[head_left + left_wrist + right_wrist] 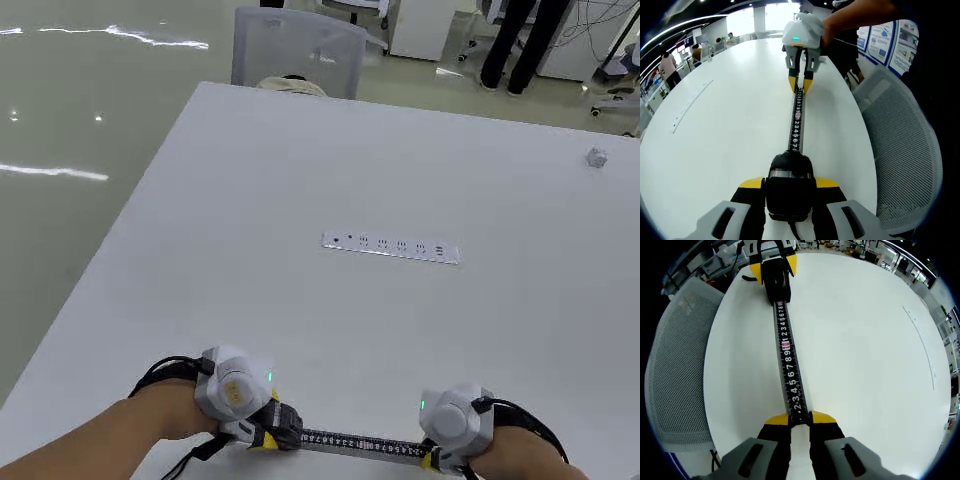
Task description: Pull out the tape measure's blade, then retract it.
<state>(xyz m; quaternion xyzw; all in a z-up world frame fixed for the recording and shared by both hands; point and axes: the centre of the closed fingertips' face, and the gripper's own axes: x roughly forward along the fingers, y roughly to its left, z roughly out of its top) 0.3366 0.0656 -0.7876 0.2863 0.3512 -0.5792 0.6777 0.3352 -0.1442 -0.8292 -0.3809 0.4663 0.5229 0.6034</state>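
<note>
The black tape measure case [789, 185] sits between the yellow-tipped jaws of my left gripper [789, 182], which is shut on it; the case [283, 428] and left gripper [262, 432] lie at the table's near edge. The blade [788, 367] runs out across the white table, printed with numbers to about 18. My right gripper [800, 418] is shut on the blade's end. Between the two grippers the blade [360, 443] stretches toward the right gripper [432, 458]. From the left gripper view the right gripper [800, 84] pinches the blade [797, 117] at its far end.
A white power strip [390, 247] is set into the middle of the table [300, 180]. A small crumpled grey object [596, 157] lies far right. A grey mesh chair [296, 52] stands at the far edge, another mesh chair [677, 375] beside me. A person's legs [520, 45] stand beyond.
</note>
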